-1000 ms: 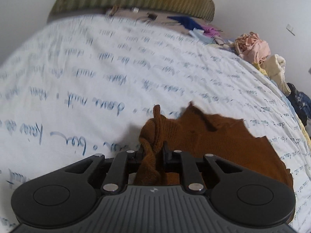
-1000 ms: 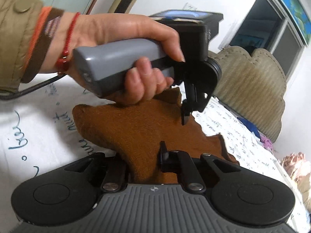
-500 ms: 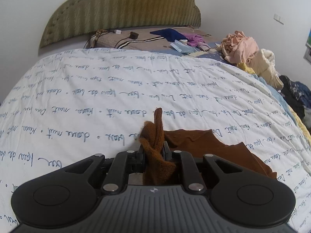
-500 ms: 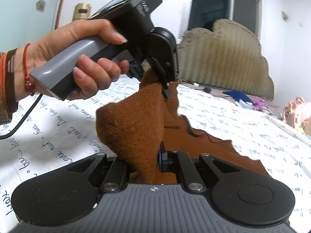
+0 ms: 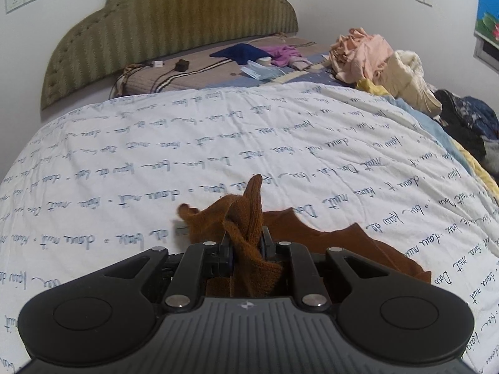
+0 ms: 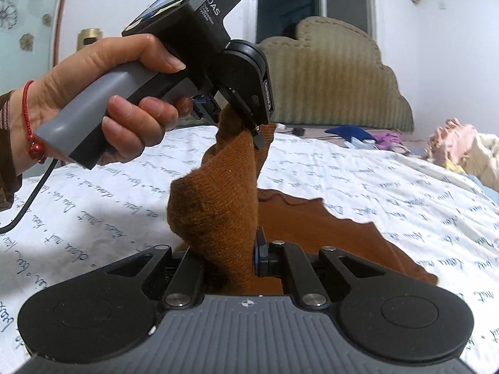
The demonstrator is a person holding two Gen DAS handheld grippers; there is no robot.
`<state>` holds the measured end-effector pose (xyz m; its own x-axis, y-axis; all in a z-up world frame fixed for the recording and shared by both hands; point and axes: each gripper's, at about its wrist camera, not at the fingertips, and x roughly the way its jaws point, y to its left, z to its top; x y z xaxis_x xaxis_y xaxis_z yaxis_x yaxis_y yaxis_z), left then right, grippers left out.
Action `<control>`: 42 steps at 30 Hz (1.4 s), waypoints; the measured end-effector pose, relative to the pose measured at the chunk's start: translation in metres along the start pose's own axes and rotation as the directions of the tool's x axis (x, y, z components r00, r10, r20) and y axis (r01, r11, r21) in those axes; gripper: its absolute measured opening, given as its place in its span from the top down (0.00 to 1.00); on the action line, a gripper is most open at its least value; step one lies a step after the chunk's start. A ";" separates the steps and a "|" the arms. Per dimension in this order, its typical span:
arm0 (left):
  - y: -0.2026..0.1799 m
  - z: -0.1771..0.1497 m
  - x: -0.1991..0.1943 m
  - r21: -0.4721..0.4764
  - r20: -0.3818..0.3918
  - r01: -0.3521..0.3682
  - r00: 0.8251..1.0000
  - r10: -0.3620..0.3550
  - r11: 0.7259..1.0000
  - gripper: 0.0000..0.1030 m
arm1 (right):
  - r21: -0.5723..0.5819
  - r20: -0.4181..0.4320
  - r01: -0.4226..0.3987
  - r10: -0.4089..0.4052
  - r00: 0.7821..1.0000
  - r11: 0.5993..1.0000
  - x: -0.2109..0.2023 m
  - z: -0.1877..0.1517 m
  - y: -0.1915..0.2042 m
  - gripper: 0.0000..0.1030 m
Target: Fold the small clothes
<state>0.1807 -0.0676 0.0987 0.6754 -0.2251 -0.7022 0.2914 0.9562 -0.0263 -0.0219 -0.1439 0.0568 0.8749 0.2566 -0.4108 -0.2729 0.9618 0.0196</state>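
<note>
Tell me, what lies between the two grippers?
In the right wrist view, only a raised fold of the brown knit garment spans from the right gripper to the left gripper.

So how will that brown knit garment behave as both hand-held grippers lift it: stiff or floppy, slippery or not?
Probably floppy: the brown knit garment sags in folds between the left hand-held gripper and the right hand-held gripper. Likely light, since pinched corners carry it. The fuzzy knit should resist slipping, though it may stretch and drag on the printed bedspread.

Bedsheet [image 5: 156, 162] lay open ahead & to the left. Clothes pile [image 5: 383, 59] crowded the right edge; headboard [image 5: 168, 21] closed off the far end.
</note>
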 end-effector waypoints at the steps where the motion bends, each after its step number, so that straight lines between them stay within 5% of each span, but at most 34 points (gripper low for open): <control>1: -0.006 0.001 0.003 0.007 -0.003 0.000 1.000 0.000 1.000 0.86 | 0.009 -0.001 0.006 -0.006 1.000 1.000 -0.001 -0.001 -0.004 0.89; 21: -0.101 -0.002 0.042 0.128 -0.041 0.011 0.999 -0.006 0.992 0.86 | 0.167 -0.045 0.082 -0.075 0.996 0.983 -0.014 -0.035 -0.070 0.89; 34: -0.147 -0.013 0.072 0.187 -0.080 0.038 0.997 -0.023 0.982 0.85 | 0.363 -0.100 0.030 0.007 0.995 0.931 -0.013 -0.060 -0.110 0.89; 37: -0.146 -0.013 0.075 0.158 -0.096 0.082 0.993 -0.068 0.984 0.75 | 0.419 -0.102 0.006 0.040 0.994 0.908 -0.012 -0.063 -0.118 0.89; 41: -0.140 -0.012 0.070 0.130 -0.065 0.095 0.994 -0.087 0.987 0.24 | 0.475 -0.104 -0.020 0.078 0.991 0.880 -0.010 -0.067 -0.128 0.89; 42: -0.138 -0.012 0.065 0.134 -0.029 0.077 0.997 -0.074 0.988 0.21 | 0.486 -0.104 -0.023 0.085 0.991 0.874 -0.009 -0.068 -0.130 0.88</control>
<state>0.1764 -0.2118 0.0479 0.6323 -0.2893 -0.7187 0.4305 0.9024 0.0154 -0.0218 -0.2774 -0.0040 0.8022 0.3256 -0.5005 -0.0643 0.8805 0.4697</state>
